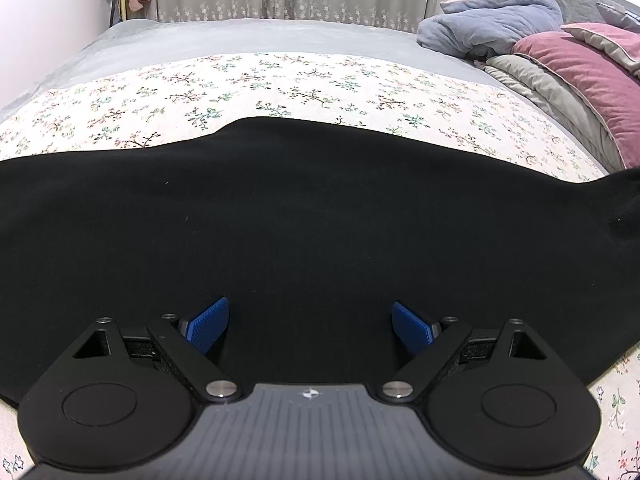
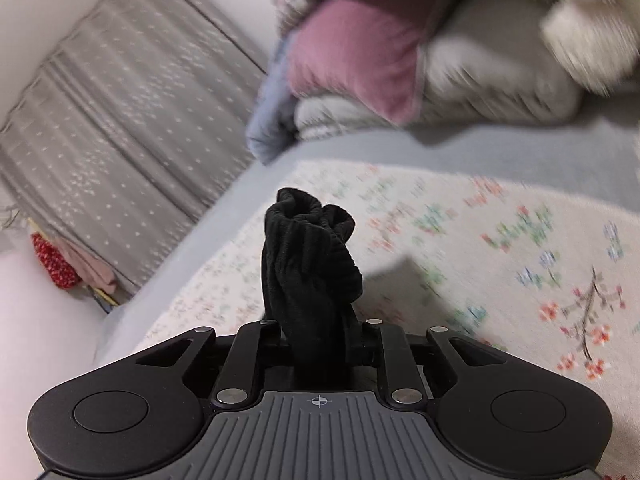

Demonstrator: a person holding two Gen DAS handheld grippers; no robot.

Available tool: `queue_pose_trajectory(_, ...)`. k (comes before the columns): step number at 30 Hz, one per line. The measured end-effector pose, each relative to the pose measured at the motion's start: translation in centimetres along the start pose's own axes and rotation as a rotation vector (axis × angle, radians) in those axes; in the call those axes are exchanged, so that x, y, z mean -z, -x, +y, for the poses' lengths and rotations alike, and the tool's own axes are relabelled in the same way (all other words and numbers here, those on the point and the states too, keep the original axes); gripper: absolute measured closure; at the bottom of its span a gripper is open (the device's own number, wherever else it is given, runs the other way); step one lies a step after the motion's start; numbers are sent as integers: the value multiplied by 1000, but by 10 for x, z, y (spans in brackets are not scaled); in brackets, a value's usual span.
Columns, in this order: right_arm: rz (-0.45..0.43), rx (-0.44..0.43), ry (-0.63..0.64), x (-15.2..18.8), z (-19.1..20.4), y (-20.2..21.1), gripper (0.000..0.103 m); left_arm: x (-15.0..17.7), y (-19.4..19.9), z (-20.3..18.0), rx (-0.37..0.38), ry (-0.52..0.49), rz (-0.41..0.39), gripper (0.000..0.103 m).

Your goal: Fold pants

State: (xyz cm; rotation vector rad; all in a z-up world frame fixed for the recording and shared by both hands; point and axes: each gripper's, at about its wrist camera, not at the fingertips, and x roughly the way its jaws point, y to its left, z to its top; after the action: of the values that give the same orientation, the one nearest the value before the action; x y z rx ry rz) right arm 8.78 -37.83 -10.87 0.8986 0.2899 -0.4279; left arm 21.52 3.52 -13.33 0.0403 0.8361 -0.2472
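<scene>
your right tool (image 2: 318, 332) was clamped on a bunched end of the black knit pants (image 1: 304, 216), lifted above the floral bedspread (image 1: 280, 80); your left tool (image 1: 310, 326) hung spread apart over the flat part.

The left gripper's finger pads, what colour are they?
Blue, with a fine ribbed texture; seen best in the left wrist view.

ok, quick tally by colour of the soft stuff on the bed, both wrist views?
Black: 1, black fabric pants, one bunched end pinched in the right hand-held gripper
Floral white: 1, floral-print white bed cover
Pink: 1, pink velvet pillow
Blue-grey: 1, crumpled blue-grey fleece blanket
Grey: 1, grey quilted comforter
Total: 5
</scene>
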Motion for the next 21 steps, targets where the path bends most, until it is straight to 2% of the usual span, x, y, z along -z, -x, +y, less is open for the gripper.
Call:
queue_pose_trajectory(4,-9,21,14,-2,10,-1,84,-1,1,4,7,18,1,12)
queue_pose_trajectory(8,-8,86,-54,-6,-5,-6,85,-2,0,8,7,33,5,12)
queue_pose_trajectory(12,8,147,-86,-2,-10,-11,86,0,0,3,-4,9,9,11)
queue_pose_trajectory(16,-3,154,-163,-2,-14,-5,86,0,1,5,6,28,15,11)
queue_pose_trajectory(19,-34,156,-142,1,-5,-3,86,-1,2,6,14,38,19,11)
queue_pose_trajectory(21,-70,147,-61,3,11,0,86,-2,4,9,25,58,17,11)
